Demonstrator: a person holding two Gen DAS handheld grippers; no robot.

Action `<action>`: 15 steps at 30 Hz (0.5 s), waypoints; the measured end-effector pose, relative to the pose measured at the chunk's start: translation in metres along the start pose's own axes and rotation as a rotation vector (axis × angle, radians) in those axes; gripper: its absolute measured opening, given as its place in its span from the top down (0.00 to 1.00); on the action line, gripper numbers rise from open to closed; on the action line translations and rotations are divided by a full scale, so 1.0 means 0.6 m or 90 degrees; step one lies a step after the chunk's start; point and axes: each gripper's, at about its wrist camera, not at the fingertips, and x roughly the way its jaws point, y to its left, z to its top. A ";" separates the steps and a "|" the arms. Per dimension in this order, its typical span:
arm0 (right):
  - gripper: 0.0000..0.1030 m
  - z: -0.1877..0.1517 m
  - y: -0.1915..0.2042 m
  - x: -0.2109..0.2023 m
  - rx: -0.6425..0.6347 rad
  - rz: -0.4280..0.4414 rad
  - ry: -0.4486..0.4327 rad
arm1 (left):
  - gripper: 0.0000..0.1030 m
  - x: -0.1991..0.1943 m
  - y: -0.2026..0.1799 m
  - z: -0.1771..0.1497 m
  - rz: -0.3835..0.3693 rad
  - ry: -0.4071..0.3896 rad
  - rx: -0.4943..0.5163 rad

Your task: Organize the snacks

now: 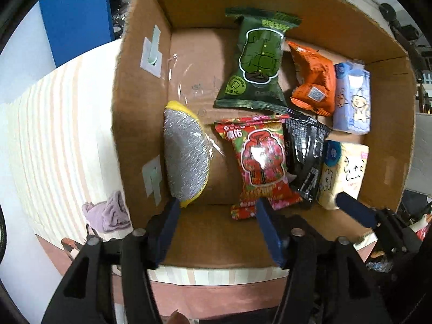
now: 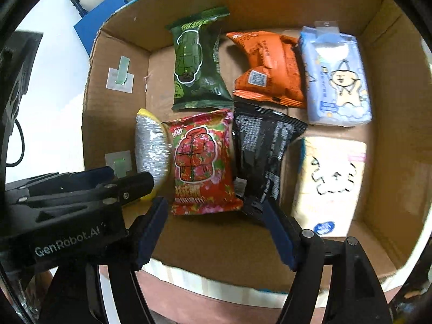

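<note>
An open cardboard box (image 1: 140, 108) (image 2: 113, 124) holds several packets lying flat: green (image 1: 256, 64) (image 2: 198, 59), orange (image 2: 270, 73), red (image 1: 259, 162) (image 2: 202, 162), black (image 2: 262, 151), plus a blue tissue pack (image 2: 337, 81) and a cream one (image 2: 332, 181). A silver and yellow scouring pad (image 1: 186, 156) (image 2: 151, 148) leans on the left wall. My left gripper (image 1: 218, 202) hangs open just below the pad. My right gripper (image 2: 213, 205) is open too, straddling the red packet's lower edge without pressing it.
The box sits on a striped cloth (image 1: 54, 135), where a crumpled purple rag (image 1: 108, 213) lies to its left. Two white stick-on hooks (image 1: 151, 54) are on the box's left wall. A blue panel (image 1: 78, 13) stands behind.
</note>
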 end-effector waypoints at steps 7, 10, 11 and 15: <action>0.00 -0.041 -0.043 -0.056 0.004 -0.076 -0.056 | 0.07 -0.047 -0.005 -0.066 -0.009 -0.082 -0.008; 0.00 -0.072 -0.068 -0.098 0.014 -0.103 -0.085 | 0.07 -0.072 -0.013 -0.096 0.003 -0.124 -0.006; 0.00 -0.084 -0.075 -0.114 0.015 -0.114 -0.100 | 0.07 -0.084 -0.017 -0.110 0.017 -0.148 -0.005; 0.00 -0.121 -0.091 -0.163 0.019 -0.144 -0.144 | 0.07 -0.112 -0.028 -0.147 0.046 -0.219 -0.009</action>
